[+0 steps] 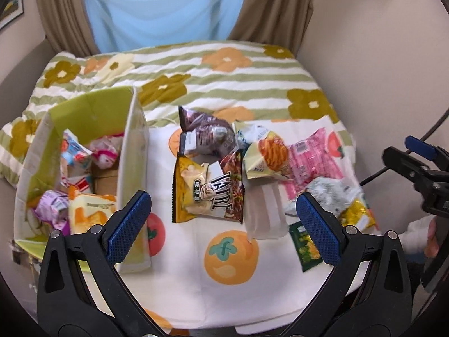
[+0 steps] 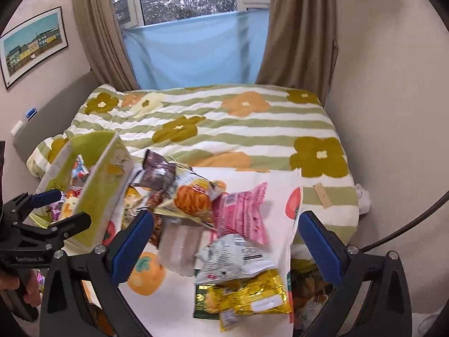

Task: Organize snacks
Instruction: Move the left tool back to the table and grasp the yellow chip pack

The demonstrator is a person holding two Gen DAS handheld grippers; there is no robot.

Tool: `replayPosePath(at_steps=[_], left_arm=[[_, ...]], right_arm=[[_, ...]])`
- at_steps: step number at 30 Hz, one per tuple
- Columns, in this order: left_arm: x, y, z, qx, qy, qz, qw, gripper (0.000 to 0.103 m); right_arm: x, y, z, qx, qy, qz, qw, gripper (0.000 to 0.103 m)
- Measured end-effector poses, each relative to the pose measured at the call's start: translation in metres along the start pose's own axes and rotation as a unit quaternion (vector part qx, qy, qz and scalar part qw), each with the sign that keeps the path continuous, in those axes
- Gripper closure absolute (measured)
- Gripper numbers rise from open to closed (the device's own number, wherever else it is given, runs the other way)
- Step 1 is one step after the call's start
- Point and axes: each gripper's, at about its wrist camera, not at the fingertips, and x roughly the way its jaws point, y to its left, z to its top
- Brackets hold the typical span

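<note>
- Your left gripper [image 1: 221,221] and right gripper [image 2: 226,243] both hung empty, jaws apart, over the bed [image 1: 224,84].
- The box [image 1: 132,146], part-filled, sat at nine o'clock; loose snacks [image 1: 209,191] lay at twelve.
- You looked between picks; next needed closing on one packet.

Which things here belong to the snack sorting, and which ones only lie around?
For the job:
- green storage box, already holding some snacks
- loose snack packets on the white fruit-print cloth
- left gripper and right gripper, both open and empty

Just lying about:
- flowered duvet
- curtains
- framed picture
</note>
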Motion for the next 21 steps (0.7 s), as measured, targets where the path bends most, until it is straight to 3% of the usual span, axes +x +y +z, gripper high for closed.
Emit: replayPosePath(at_steps=[10,21], left_arm=[[0.095,0.007,0.007,0.005,0.066,0.032,0.9973,0.0],[0.164,0.029,0.006,-0.016,0.132,0.018,0.991,0.0]], right_arm=[[0.072,-0.024,-0.015,0.031,0.059,0.015,0.998,0.0],[0.137,-0.03,-0.012,0.035,0.113,0.012,0.993,0.0]])
